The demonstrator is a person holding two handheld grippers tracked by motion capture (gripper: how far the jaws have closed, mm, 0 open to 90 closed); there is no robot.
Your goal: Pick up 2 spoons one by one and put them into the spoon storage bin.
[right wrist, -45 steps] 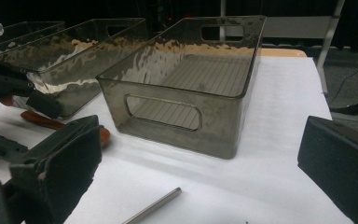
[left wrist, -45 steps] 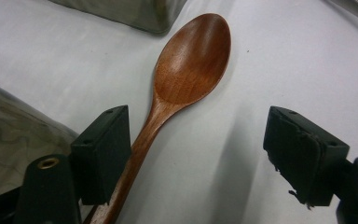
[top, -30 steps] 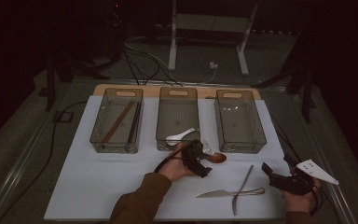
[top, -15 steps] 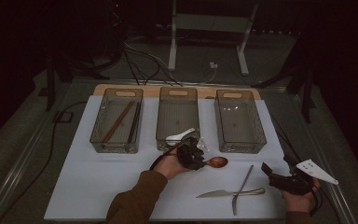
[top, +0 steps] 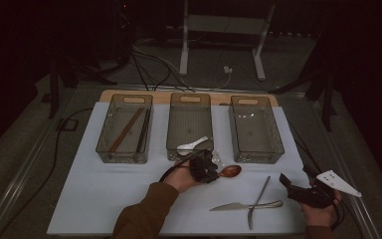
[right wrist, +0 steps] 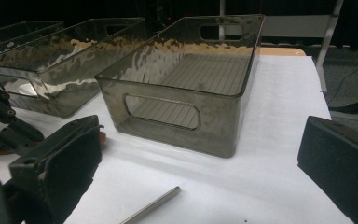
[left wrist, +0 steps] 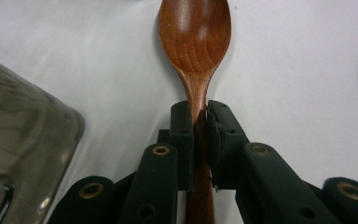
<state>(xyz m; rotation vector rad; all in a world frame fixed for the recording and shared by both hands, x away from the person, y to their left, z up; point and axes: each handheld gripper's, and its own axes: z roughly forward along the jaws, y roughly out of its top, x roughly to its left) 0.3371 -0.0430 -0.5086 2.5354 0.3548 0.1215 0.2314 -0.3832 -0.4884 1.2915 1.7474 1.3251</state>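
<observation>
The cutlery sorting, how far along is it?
Chopsticks lie in the left bin and a white spoon in the middle bin. The left gripper has just closed on the wooden spoon. Knife and fork remain on the table.

Left gripper [top: 210,169]: held low over table centre, jaws just closed, pads clamped on a handle. Right gripper [top: 291,185]: at right edge, jaws wide apart, nothing between them.

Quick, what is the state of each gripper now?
Left gripper: just closed, shut on the wooden spoon handle.
Right gripper: open, holding nothing.
</observation>
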